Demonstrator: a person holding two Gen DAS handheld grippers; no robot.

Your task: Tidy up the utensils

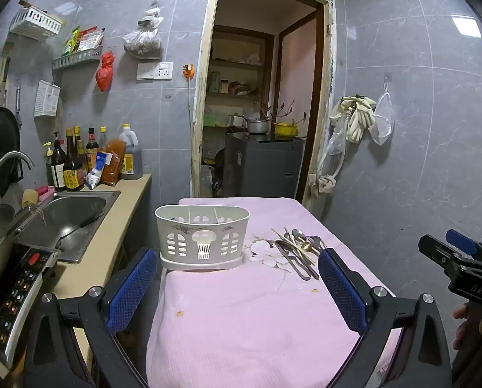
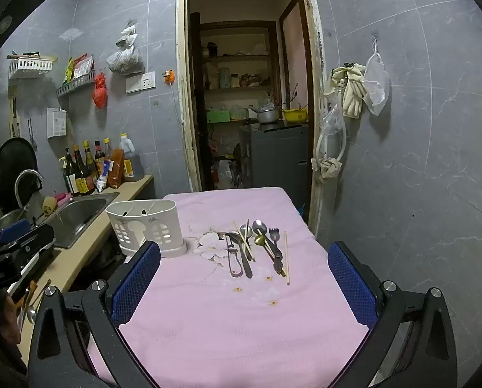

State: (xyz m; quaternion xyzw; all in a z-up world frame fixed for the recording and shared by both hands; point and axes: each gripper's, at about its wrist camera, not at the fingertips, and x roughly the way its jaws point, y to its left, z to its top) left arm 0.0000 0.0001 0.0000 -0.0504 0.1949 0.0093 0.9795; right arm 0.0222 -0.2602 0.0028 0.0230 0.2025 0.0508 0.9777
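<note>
Both claws, left claw [image 1: 237, 287] and right claw [image 2: 244, 286], gape empty over pink-clothed worktop [image 2: 241, 323], white slotted plastic caddy [image 2: 147, 226] beside loose metal cutlery pile [image 2: 257, 245]

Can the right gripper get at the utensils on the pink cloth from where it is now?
Probably yes. The right gripper is open and empty, and the utensils lie in the open straight ahead on the pink cloth. The white holder stands off to their left, out of the way.

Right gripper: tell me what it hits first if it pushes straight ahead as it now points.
Probably the utensil pile on the pink cloth; the right gripper is open, angled slightly down at it. Depth is uncertain, so the bare cloth could come first.
</note>
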